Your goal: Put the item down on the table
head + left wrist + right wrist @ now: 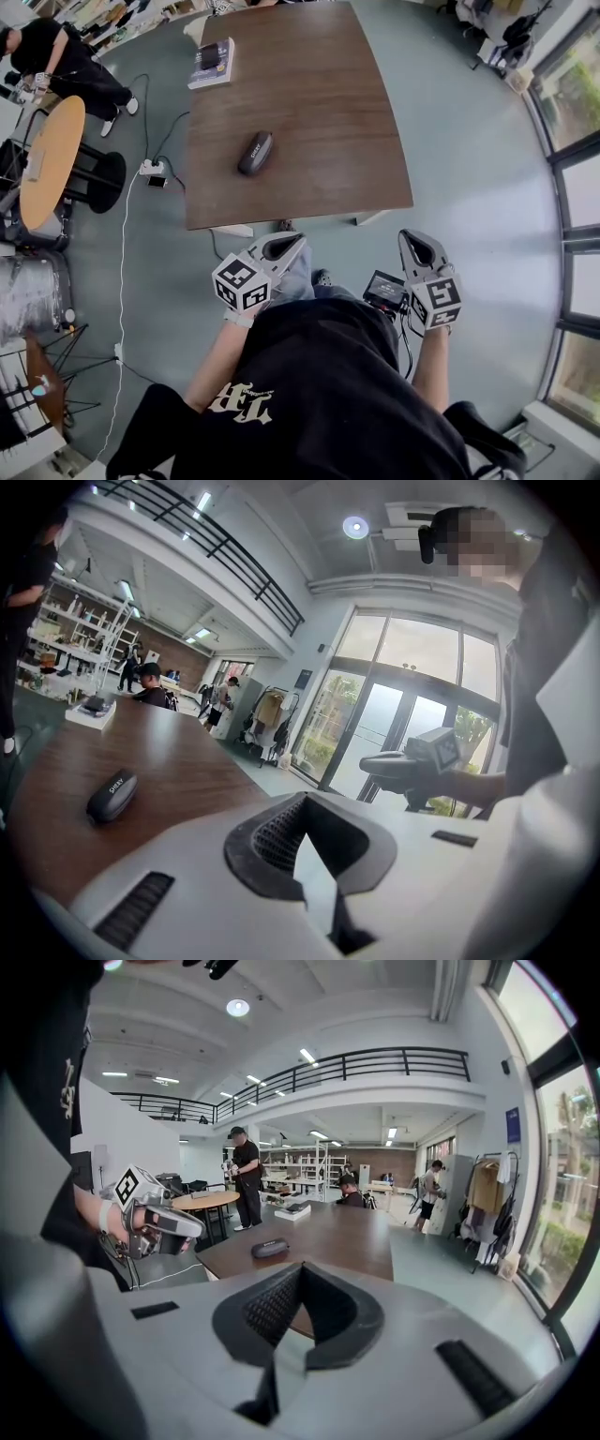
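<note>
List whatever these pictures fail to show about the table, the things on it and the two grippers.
- Dark case: the white lettering is too small to read in the head view.
- Book-like stack: the cover print is too small in every view.
- Table: the legs are mostly hidden under its own top.
- Left gripper and right gripper: the handles are hidden behind their marker cubes in the head view.

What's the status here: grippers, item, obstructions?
Left gripper and right gripper both shut, empty, held short of the table. Dark case lying flat on table, untouched. Nothing between grippers and case; books on far corner.
</note>
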`<state>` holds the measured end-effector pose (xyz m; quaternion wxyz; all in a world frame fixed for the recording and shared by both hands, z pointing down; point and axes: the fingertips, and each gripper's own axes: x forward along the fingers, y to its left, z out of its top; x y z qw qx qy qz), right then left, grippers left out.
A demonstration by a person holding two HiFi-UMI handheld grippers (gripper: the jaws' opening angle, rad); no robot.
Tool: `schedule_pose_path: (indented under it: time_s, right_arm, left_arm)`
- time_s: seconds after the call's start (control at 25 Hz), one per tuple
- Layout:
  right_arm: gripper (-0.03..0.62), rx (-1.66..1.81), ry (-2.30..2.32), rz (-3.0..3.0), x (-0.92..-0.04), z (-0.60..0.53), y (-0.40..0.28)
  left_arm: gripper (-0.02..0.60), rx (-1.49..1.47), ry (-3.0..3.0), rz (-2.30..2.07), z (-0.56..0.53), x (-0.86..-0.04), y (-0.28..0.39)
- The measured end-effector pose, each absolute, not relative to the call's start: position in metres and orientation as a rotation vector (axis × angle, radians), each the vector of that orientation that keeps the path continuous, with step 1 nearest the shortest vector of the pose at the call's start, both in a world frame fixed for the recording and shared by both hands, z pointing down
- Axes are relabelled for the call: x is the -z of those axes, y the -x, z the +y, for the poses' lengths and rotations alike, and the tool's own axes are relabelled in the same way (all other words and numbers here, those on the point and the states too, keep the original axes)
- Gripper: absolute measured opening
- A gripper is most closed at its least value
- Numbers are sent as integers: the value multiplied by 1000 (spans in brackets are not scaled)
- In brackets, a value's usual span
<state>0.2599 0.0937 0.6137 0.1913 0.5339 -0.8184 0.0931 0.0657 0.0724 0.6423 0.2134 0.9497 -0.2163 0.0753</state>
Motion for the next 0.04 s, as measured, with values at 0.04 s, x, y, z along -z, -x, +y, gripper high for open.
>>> schedule_pose_path:
  time_s: [0.04]
  right_arm:
    - [-11,-258,-1504,-2299,-616,93,-260]
  left_arm:
    - [6,-211,-2641,-597,72,-644,-65]
